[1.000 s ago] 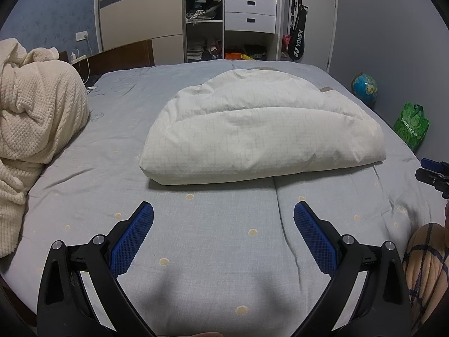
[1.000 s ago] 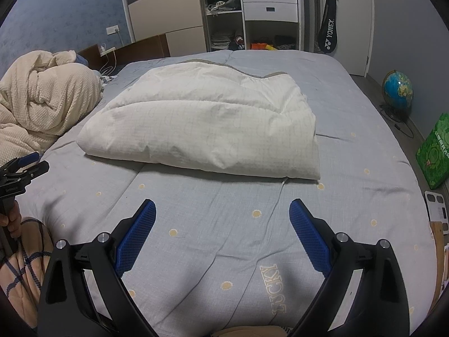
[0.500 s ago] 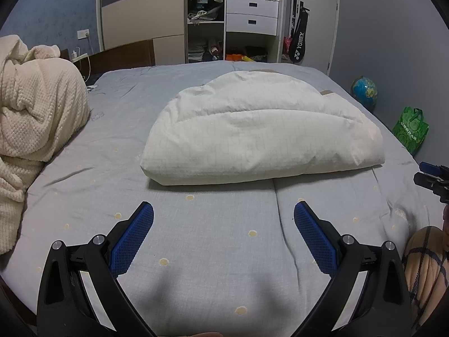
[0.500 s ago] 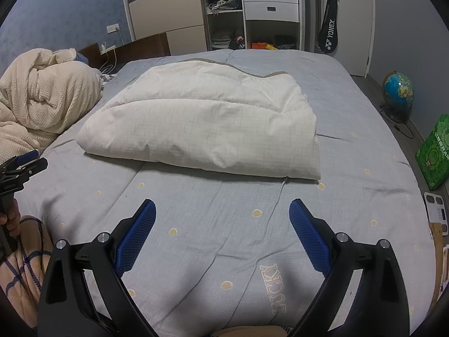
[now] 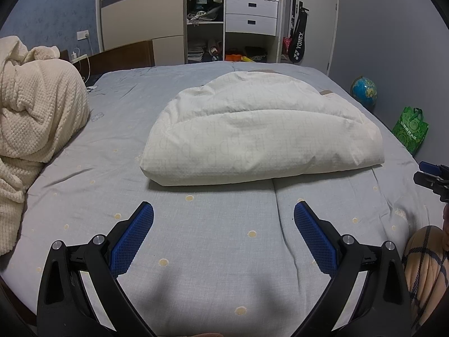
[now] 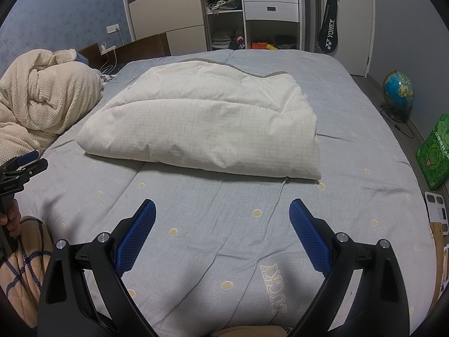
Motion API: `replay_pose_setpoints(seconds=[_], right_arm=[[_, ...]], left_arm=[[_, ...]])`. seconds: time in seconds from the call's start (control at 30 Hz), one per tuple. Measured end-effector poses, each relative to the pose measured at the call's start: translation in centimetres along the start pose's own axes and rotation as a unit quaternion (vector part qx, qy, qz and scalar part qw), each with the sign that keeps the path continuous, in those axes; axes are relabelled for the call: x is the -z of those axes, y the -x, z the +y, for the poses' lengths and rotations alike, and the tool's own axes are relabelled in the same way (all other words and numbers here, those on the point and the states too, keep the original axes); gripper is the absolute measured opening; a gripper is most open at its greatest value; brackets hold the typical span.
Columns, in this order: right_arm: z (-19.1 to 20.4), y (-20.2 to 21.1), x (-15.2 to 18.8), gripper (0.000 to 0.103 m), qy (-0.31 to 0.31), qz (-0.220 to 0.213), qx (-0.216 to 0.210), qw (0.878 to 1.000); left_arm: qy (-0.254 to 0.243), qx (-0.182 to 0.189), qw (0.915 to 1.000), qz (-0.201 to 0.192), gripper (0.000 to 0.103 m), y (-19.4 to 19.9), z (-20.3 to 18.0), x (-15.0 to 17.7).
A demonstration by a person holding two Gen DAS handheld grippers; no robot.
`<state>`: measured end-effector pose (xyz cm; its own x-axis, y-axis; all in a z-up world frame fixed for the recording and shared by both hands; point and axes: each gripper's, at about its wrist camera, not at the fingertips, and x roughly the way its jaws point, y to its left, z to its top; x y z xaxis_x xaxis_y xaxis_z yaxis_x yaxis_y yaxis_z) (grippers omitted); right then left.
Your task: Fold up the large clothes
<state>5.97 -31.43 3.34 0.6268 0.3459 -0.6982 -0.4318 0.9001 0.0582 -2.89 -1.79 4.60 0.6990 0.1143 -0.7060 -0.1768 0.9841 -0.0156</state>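
A folded white quilt (image 5: 261, 134) (image 6: 204, 129) lies in a thick bundle in the middle of the grey bed (image 5: 196, 252) (image 6: 224, 238). My left gripper (image 5: 223, 216) hovers open over the bedsheet, short of the quilt's near edge, with nothing between its blue pads. My right gripper (image 6: 221, 213) is open too, above bare sheet in front of the quilt's right half. The right gripper's tip (image 5: 430, 175) shows at the right edge of the left wrist view. At the left edge of the right wrist view sits the left gripper (image 6: 19, 171), held by a hand.
A heap of cream waffle blanket (image 5: 36, 129) (image 6: 42, 104) fills the bed's left side. A globe (image 6: 398, 91) and a green bag (image 6: 433, 151) stand on the floor to the right. Wardrobe shelves and white drawers (image 5: 251, 14) line the far wall. A plaid-clad leg (image 5: 423, 261) is at the near edge.
Both views have shifted only slightly; the quilt sits a touch higher in the left wrist view. Both grippers stay open and empty, and the quilt has not moved.
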Motion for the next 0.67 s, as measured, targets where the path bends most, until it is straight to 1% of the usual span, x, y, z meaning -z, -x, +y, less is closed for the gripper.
replay_pose_setpoints(seconds=[0.2, 0.67], right_arm=[[0.05, 0.02, 0.03, 0.091, 0.0, 0.0, 0.0, 1.0], [0.08, 0.03, 0.01, 0.091, 0.0, 0.0, 0.0, 1.0]], left_arm=[[0.002, 0.003, 1.0, -0.005, 0.097, 0.13, -0.09, 0.0], [0.006, 0.002, 1.0, -0.001, 0.097, 0.16, -0.09, 0.01]])
